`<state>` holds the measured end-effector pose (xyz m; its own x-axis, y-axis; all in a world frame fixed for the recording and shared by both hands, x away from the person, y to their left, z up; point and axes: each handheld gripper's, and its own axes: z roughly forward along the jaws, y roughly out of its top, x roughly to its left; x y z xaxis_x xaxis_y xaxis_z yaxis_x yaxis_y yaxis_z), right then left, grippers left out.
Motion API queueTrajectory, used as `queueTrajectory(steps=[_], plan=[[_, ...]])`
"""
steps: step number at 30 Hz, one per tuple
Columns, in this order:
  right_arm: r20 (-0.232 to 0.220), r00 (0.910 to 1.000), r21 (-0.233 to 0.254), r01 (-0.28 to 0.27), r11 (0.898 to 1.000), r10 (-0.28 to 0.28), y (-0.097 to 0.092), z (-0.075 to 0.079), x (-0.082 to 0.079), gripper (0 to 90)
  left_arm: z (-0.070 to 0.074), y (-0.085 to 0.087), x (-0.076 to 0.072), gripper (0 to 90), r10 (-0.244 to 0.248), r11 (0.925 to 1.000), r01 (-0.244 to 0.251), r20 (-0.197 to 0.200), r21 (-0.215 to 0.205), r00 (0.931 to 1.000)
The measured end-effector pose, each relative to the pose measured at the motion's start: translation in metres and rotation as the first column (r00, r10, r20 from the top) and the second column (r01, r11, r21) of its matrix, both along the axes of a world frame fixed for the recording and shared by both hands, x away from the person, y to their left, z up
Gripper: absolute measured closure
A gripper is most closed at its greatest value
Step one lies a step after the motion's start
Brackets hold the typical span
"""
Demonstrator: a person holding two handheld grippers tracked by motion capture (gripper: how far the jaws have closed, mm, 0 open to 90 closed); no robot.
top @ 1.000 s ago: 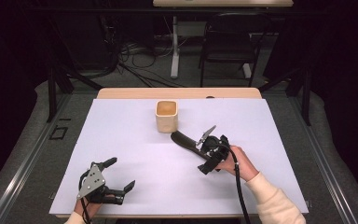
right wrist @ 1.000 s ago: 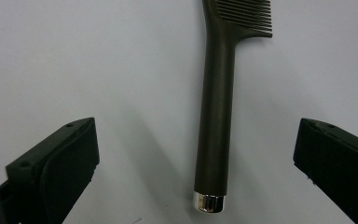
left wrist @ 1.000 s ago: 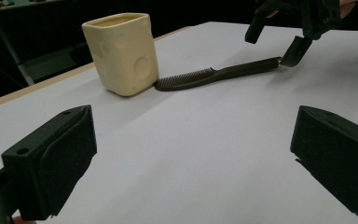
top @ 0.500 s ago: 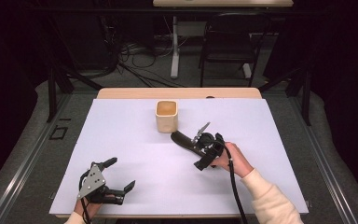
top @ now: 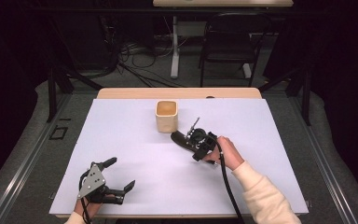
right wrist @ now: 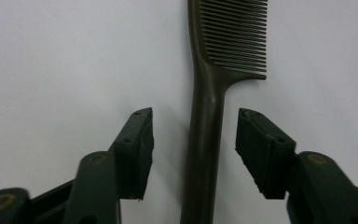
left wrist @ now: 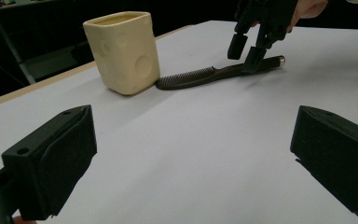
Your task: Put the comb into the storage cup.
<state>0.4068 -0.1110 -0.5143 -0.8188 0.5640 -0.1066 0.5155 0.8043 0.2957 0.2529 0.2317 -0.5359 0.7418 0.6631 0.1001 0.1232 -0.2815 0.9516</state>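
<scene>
A dark comb (top: 181,139) lies flat on the white sheet, its teeth end close to a cream square cup (top: 166,115). My right gripper (top: 192,142) points down over the comb's handle (right wrist: 209,116). Its jaws have just been closing and now stand either side of the handle; a gap still shows between each of the pads (right wrist: 140,149) and the handle. My left gripper (top: 120,173) rests open near the sheet's front left, holding nothing. From the left gripper (left wrist: 191,154) I see the cup (left wrist: 123,51), the comb (left wrist: 200,76) and the right gripper (left wrist: 247,49) beyond.
The white sheet (top: 121,140) covers most of the wooden table (top: 121,93). A cable (top: 228,186) trails from the right gripper along the person's pale sleeve. Behind the table stand a chair and desk legs on a dark floor.
The right gripper has slid left along the comb toward the cup, and its jaws have narrowed around the handle. The left gripper has stayed put.
</scene>
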Motion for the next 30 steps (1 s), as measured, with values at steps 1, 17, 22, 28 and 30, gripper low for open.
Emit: queueTrajectory(steps=[1,17,22,28,30], plan=[[-0.003,1.0,-0.006,0.004,1.0,-0.004,0.001,0.0,0.001,51.7,0.0,0.0,0.0,0.2,0.0,1.0,0.0,0.0,0.0,1.0],[-0.049,0.9987,-0.143,-0.017,0.99,0.01,0.019,-0.006,0.016,66.2,0.0,0.0,0.0,0.2,0.001,1.0,-0.001,0.0,-0.004,1.0],[-0.058,0.9983,-0.179,-0.022,0.984,0.012,0.021,-0.009,0.018,66.4,0.0,0.0,0.0,0.2,0.002,1.0,-0.002,0.0,-0.007,1.0],[-0.088,0.9961,-0.199,-0.019,0.98,0.001,0.022,-0.01,0.02,70.7,0.0,0.0,0.0,0.3,0.003,1.0,-0.003,0.0,-0.008,1.0],[-0.071,0.9974,-0.175,-0.005,0.985,-0.008,0.021,-0.012,0.02,72.0,0.0,0.0,0.0,0.3,0.003,1.0,-0.003,0.0,-0.008,1.0]])
